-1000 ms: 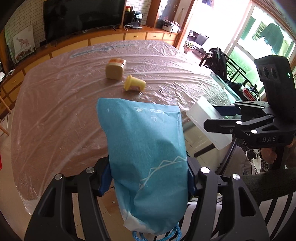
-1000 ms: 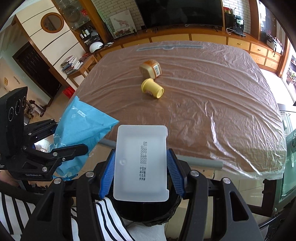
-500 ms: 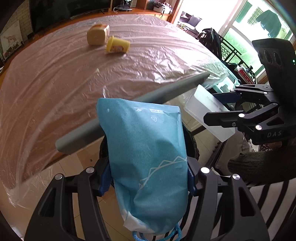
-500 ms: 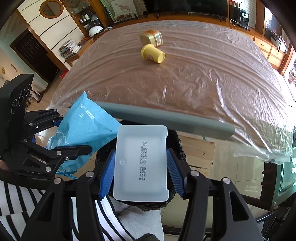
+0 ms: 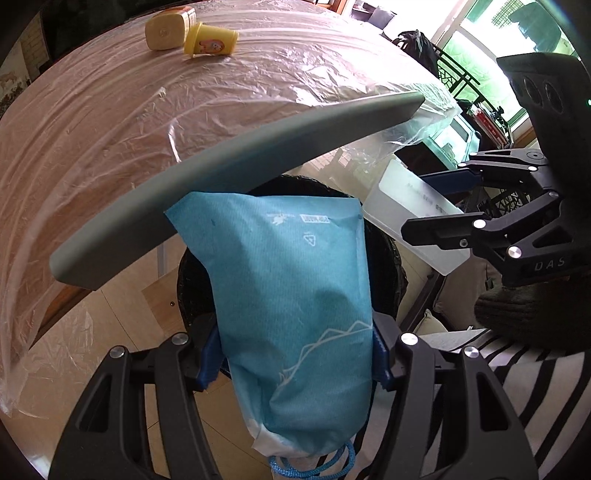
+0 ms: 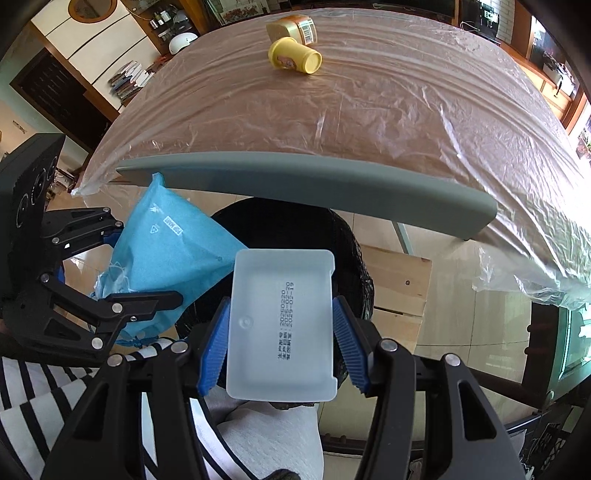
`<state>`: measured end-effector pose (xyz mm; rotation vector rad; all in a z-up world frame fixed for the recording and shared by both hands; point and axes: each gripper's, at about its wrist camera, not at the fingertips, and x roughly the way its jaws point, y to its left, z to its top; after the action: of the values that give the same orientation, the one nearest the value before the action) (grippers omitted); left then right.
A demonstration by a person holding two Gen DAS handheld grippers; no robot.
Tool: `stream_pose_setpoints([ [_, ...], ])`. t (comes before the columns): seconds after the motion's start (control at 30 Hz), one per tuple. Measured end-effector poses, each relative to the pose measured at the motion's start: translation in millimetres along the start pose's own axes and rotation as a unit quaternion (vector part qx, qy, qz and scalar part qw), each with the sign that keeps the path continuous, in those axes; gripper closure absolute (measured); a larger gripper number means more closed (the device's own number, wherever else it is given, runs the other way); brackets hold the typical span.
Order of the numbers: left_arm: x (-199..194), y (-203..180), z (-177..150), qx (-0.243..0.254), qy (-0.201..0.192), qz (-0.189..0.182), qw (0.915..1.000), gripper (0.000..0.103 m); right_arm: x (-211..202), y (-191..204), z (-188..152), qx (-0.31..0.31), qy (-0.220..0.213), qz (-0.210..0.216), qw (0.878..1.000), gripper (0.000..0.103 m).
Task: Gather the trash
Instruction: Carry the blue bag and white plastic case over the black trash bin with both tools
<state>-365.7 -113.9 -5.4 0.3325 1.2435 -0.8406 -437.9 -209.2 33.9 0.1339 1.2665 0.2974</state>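
Left gripper [image 5: 295, 354] clamps a blue drawstring pouch [image 5: 291, 295]; right gripper [image 6: 282, 343] clamps a translucent white plastic tray [image 6: 282, 325]. Both are held above a black waste bin [image 6: 343, 236] directly beyond the fingers. Farther out, past the grey table edge [image 6: 306, 184], a yellow cup [image 6: 295, 57] and a tan jar [image 6: 291, 26] lie on the plastic-covered table [image 6: 369, 110].

I am in a home's living and dining room: a large counter [image 6: 369, 122] under a clear plastic sheet, a wooden sideboard [image 6: 546, 79] along the wall, shelves with books [image 6: 129, 79], glass doors [image 5: 476, 48] onto greenery.
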Motion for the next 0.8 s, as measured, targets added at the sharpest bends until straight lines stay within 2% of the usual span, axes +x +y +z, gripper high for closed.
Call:
stream_pose_setpoints([
  [0.27,11,8,-3,-0.001,0.014,0.009,0.9999,0.041,16,-2,3,0.000,0.006,-0.010,1.000,0.050],
  [0.8,38,-2,-7,-0.002,0.024,0.037,0.9990,0.041,39,-4,10,0.015,0.000,-0.025,1.000,0.050],
])
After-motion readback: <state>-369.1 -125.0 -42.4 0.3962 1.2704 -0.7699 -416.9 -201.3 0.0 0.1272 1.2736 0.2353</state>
